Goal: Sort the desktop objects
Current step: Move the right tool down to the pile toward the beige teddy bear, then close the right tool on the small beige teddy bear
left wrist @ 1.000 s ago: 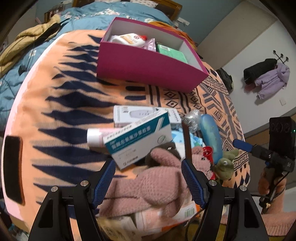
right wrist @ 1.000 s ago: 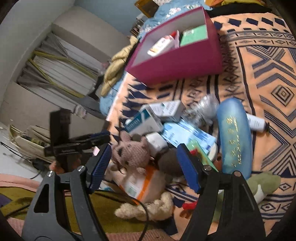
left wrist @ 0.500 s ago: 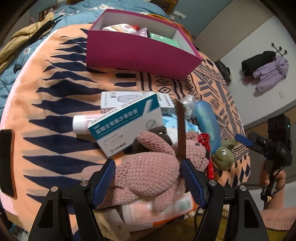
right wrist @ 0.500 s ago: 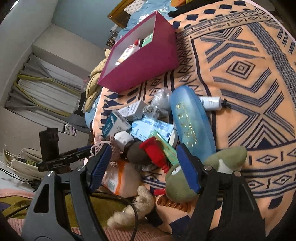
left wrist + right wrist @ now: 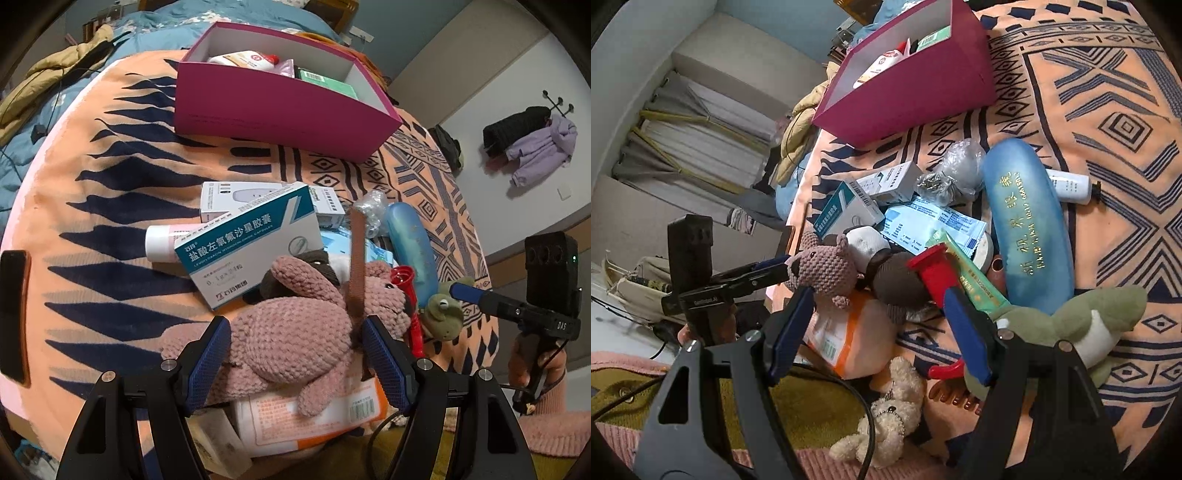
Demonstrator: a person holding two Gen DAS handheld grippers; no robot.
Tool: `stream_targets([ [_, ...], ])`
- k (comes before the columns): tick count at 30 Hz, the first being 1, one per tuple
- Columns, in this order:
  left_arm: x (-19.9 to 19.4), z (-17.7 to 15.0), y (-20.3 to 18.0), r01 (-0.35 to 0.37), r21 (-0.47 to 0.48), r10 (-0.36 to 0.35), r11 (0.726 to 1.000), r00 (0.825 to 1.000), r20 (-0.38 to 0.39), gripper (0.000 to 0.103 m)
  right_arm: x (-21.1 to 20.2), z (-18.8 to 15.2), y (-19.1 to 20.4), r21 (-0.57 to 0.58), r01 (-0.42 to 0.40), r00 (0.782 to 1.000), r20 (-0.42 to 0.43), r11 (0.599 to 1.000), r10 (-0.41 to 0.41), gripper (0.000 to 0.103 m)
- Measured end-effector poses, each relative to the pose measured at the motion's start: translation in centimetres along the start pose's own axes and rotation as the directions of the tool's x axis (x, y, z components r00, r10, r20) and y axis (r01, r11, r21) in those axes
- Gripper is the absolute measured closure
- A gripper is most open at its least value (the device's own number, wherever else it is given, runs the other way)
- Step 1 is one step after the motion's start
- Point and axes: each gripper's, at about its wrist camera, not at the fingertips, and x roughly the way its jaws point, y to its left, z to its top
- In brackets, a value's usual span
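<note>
Right now your left tool (image 5: 297,356) is spread wide, its blue pads either side of the pink crocheted plush (image 5: 291,332), which lies between them on top of an orange-and-white packet (image 5: 314,417); whether the pads touch the plush you cannot tell. Just ahead of that tool sits the teal-and-white medicine box (image 5: 251,243), leaning over a pink tube (image 5: 162,243) and a white carton (image 5: 236,197). Farther ahead stands the magenta box (image 5: 273,107) with a few items already inside. To the tool's right are the blue case (image 5: 410,240), a red-handled item (image 5: 406,291) and the green frog plush (image 5: 443,314).

Your right tool (image 5: 877,328) is also wide and holds nothing. Between its fingers lies a dark brown plush (image 5: 897,284) with the orange packet below it; its right finger (image 5: 966,332) sits beside the red handle (image 5: 936,273) and the frog plush (image 5: 1067,321). The blue case (image 5: 1027,225) lies ahead and to the right, the magenta box (image 5: 912,88) well ahead. A cream teddy (image 5: 886,417) rests under the tool, off the patterned worktop (image 5: 1108,110).
</note>
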Motion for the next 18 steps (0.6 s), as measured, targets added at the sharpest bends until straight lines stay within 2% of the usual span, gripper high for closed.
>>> stream_targets([
  [3, -0.2, -0.2, -0.4, -0.001, 0.016, 0.001, 1.0, 1.0, -0.003, 0.028, -0.3, -0.4, 0.3, -0.013, -0.007, 1.0, -0.008, 1.0, 0.007, 0.029],
  [8, -0.6, -0.7, -1.1, -0.001, 0.053, 0.002, 0.999, 1.0, -0.012, 0.028, -0.2, -2.5, 0.7, -0.029, 0.003, 0.996, -0.085, 1.0, -0.005, 0.029],
  [11, -0.6, -0.9, -1.5, 0.004, 0.068, -0.003, 0.998, 1.0, -0.02, 0.028, 0.2, -4.5, 0.6, -0.04, 0.027, 0.986, -0.166, 0.999, -0.033, 0.029],
  [14, -0.5, -1.1, -1.9, 0.009, 0.082, -0.007, 0.997, 1.0, -0.02, 0.028, 0.8, -6.7, -0.2, -0.033, 0.059, 0.966, -0.25, 0.998, -0.066, 0.029],
  [18, -0.8, -1.2, -2.2, 0.005, 0.093, -0.004, 0.996, 1.0, -0.012, 0.028, 1.7, -8.7, -1.7, 0.024, 0.062, 0.948, -0.314, 0.998, -0.052, 0.029],
])
